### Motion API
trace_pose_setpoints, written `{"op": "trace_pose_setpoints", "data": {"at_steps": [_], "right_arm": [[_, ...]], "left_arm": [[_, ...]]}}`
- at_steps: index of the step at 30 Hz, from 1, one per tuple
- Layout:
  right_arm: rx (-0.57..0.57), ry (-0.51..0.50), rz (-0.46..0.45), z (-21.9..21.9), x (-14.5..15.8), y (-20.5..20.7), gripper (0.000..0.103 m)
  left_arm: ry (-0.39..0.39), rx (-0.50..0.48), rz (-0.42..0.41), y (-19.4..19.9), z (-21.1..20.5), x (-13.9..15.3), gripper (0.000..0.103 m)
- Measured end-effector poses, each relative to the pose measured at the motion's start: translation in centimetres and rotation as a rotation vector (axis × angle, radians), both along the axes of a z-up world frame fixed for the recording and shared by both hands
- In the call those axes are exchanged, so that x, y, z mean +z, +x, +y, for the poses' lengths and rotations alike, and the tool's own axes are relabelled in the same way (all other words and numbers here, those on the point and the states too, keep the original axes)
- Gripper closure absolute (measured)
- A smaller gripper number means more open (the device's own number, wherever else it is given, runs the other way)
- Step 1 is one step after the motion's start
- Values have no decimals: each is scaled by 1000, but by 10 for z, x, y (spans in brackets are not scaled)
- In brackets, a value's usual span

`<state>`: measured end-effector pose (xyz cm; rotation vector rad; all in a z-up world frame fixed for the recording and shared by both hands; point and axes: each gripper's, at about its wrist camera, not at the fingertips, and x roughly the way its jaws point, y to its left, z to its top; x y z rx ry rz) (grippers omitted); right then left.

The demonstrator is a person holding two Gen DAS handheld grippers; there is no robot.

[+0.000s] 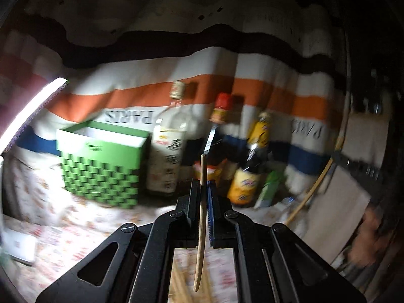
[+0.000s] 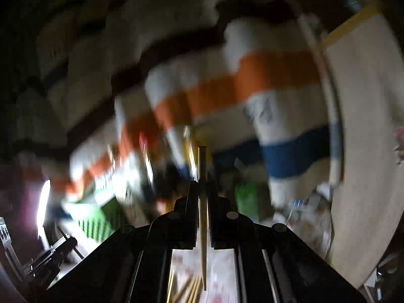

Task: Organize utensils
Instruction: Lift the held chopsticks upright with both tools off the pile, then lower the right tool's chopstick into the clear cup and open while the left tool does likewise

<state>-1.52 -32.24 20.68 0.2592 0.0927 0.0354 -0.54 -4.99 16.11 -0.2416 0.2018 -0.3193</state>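
In the left wrist view my left gripper (image 1: 202,184) is shut on a thin wooden chopstick (image 1: 201,222) that stands nearly upright between its black fingers, with its top end above the fingertips. Below it, more chopsticks (image 1: 181,287) lie on the patterned tablecloth (image 1: 75,232). In the blurred right wrist view my right gripper (image 2: 202,184) is shut on another wooden chopstick (image 2: 202,217), which is also upright. Several loose chopsticks (image 2: 189,290) show on the cloth under it. The left gripper (image 2: 50,255) appears dimly at the lower left of that view.
A green checkered open box (image 1: 101,166) stands on the table at the left. Beside it stand several sauce bottles (image 1: 166,151) and a small green carton (image 1: 269,189). A striped curtain (image 1: 202,70) hangs behind. A pale board (image 2: 366,151) and a pole (image 1: 315,184) are at the right.
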Motion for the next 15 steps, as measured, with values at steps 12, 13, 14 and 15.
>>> {"op": "trace_pose_setpoints", "data": {"at_steps": [12,13,14,15], "right_arm": [[-50,9,-18,-43,-25,38,95],[-54,2,16,-44,-28,46,95],[-55,0,51,-45,-32,54,95],[-54,6,76,-47,-36,60,95]], "left_arm": [[-110,-140,-150,56,-83,14,99],[-93,-127,-151,60,-89,12,99],[-80,-115,-154,63,-94,9,99],[-78,-110,-151,67,-97,6,99]]}}
